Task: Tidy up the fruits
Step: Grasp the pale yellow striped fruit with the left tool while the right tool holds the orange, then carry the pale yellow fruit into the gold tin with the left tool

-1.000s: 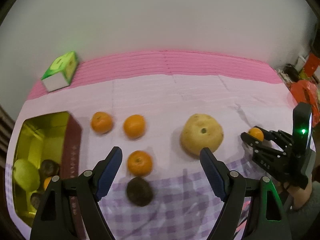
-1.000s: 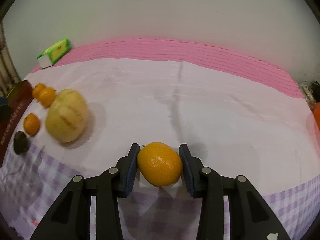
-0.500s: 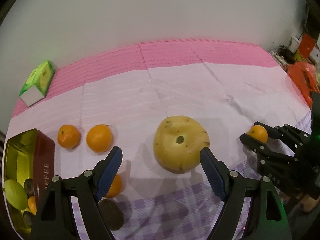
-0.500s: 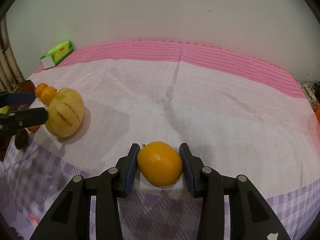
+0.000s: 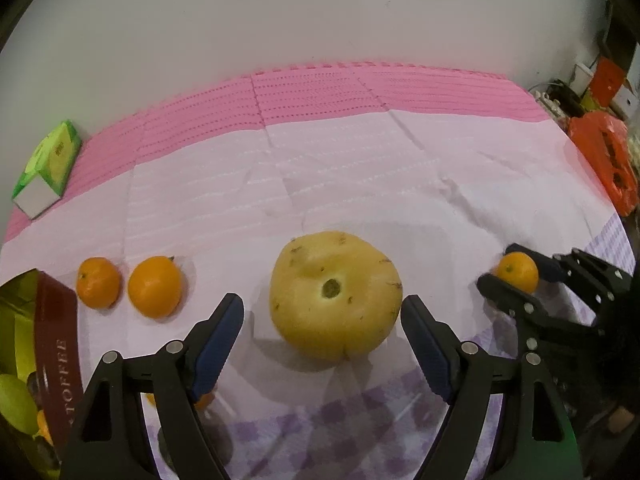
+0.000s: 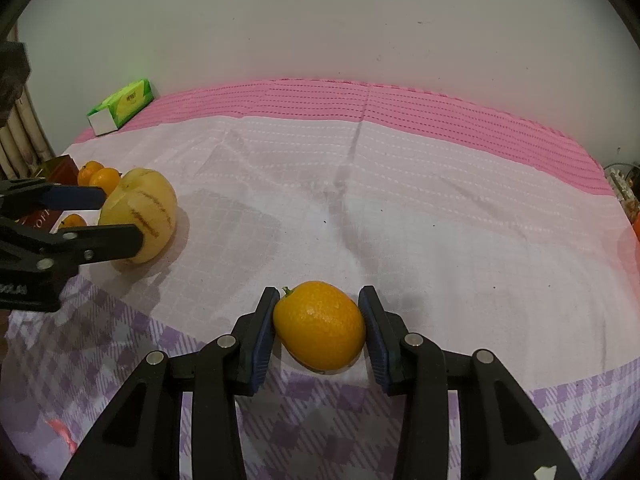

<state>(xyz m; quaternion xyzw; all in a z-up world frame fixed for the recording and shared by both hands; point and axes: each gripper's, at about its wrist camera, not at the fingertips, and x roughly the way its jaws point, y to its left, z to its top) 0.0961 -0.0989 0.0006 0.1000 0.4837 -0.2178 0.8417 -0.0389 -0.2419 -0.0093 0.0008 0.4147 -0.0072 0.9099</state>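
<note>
A large yellow melon [image 5: 335, 294] sits on the cloth between the fingers of my open left gripper [image 5: 322, 320], which do not touch it. It also shows in the right wrist view [image 6: 140, 213], with the left gripper [image 6: 116, 220] around it. My right gripper [image 6: 318, 326] is shut on an orange [image 6: 320, 325] low over the cloth; it also shows in the left wrist view [image 5: 517, 271]. Two oranges [image 5: 154, 286] lie left of the melon. A gold tin [image 5: 24, 344] at far left holds several fruits.
A green tissue box [image 5: 48, 168] lies at the back left by the wall. An orange plastic bag [image 5: 604, 156] sits past the right edge of the cloth. Another orange [image 5: 200, 400] and a dark fruit [image 5: 216, 446] lie under my left fingers.
My left gripper has swung right from the oranges and moved in around the melon. The right gripper still holds the orange and has barely moved.
</note>
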